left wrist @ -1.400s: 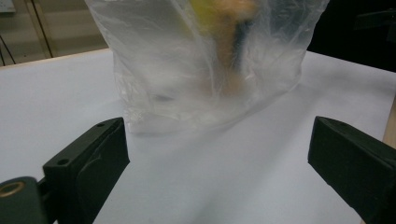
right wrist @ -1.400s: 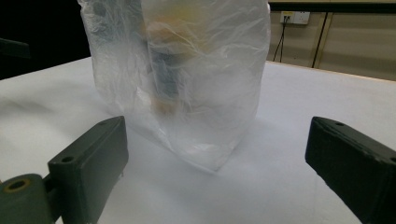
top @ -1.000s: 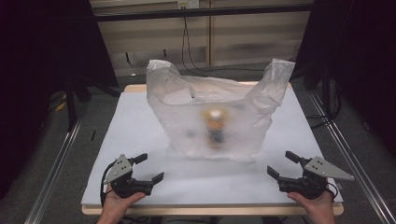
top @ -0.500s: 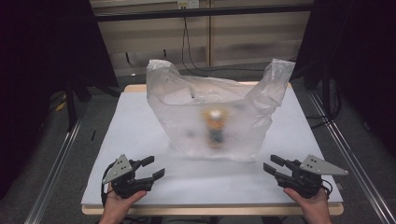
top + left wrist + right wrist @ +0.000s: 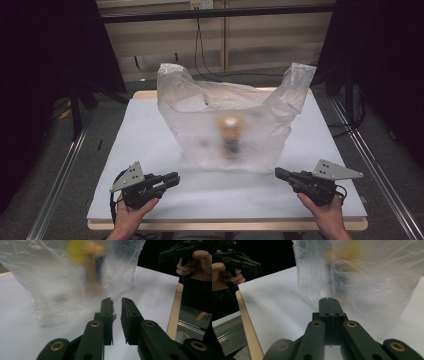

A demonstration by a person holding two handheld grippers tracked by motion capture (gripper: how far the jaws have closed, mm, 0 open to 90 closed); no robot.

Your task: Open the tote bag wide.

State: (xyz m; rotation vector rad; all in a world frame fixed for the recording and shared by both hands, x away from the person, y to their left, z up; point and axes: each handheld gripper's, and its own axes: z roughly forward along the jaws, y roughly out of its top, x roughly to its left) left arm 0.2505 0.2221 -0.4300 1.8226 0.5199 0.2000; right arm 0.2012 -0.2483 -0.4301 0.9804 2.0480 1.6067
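White tabletop [image 5: 150,130], dark room behind. Lower left: my left claw [image 5: 172,178] just closing, narrow gap, nothing between. Centre: plastic bag [image 5: 230,125] upright, bottle [image 5: 230,135] inside, untouched. Lower right: my right claw [image 5: 279,173] just closed, pressed together, empty. Nothing done yet; all work left.

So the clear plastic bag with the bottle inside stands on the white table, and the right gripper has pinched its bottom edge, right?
Not quite. The right gripper pinches nothing: the right gripper view shows its jaws shut on themselves, short of the clear plastic bag. The rest holds.

One translucent plastic bag [image 5: 232,125] at frame centre contains one orange-and-yellow bottle [image 5: 230,137]; two tools, left tool [image 5: 172,178] and right tool [image 5: 278,173], occupy the lower corners of one white surface [image 5: 150,130].
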